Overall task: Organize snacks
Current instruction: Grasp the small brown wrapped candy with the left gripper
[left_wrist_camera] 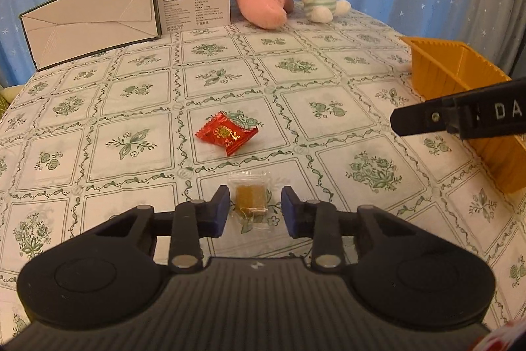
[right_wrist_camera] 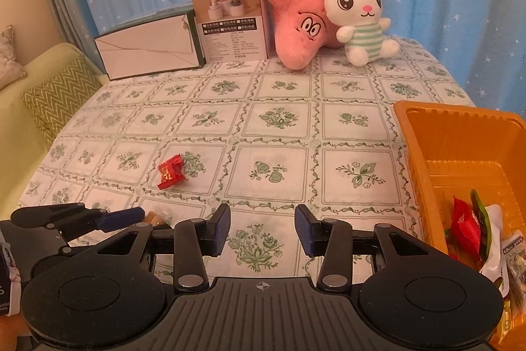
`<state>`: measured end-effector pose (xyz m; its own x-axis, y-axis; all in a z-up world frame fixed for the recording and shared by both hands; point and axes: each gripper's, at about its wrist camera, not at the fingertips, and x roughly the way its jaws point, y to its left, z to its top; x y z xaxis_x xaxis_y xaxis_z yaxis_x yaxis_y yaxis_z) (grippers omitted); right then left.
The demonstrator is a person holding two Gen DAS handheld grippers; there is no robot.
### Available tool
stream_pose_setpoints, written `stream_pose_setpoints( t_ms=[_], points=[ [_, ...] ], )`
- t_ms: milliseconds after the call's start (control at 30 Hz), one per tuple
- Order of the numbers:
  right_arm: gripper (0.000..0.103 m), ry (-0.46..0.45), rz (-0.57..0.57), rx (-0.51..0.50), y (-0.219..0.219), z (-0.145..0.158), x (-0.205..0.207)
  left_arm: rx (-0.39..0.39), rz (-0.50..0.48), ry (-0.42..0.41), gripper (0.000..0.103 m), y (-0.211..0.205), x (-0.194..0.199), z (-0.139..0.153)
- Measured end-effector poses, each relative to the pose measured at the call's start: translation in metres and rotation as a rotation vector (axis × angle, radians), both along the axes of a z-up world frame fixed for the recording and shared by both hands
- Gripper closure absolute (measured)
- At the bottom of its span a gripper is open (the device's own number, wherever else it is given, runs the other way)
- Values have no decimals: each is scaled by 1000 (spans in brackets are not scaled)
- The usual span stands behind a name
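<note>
Jaws first: the left gripper (left_wrist_camera: 254, 208) straddles a small clear packet (left_wrist_camera: 251, 198) holding something brown, its blue pads set narrowly on either side with a sliver of tablecloth (left_wrist_camera: 138, 107) showing at each flank, so they do not yet press on it; that spacing suits a pinch across the packet's short width. The right gripper (right_wrist_camera: 262, 227) hangs with its jaws moderately apart over bare cloth and nothing between them, probably waiting its turn just beside the tray.

Largest of the task's things is the orange tray (right_wrist_camera: 427, 134), standing at the table's right edge within easy reach of the right hand, a sensible drop point. Inside its near end lie a red wrapped snack (right_wrist_camera: 465, 227), a green-edged packet and a white one, with more wrappers spilling at the corner; the far end is bare.

Smaller, a red candy (left_wrist_camera: 227, 134) lies loose on the cloth beyond the left gripper, well apart from the tray. Both it and the clear packet seem left to collect.
</note>
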<state>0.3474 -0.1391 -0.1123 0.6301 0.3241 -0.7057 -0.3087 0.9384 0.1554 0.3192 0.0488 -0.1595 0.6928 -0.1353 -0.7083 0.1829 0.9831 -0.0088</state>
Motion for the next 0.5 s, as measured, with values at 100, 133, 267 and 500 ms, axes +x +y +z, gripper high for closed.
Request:
stream_pose_setpoints(
  t_ms=[100,133,267,500],
  points=[
    [59,3,-9,5,-2,0,2,-3,2,0,76,1,0,-1],
    [59,3,-9,5,-2,0,2,-3,3,0,77,1,1,-1],
    [59,6,6,3,2,-1,1,0,5,-1,83,1,2,-1],
    [59,3,27,13,7,0,0,-18,12,3,85,9,-3,11]
  ],
)
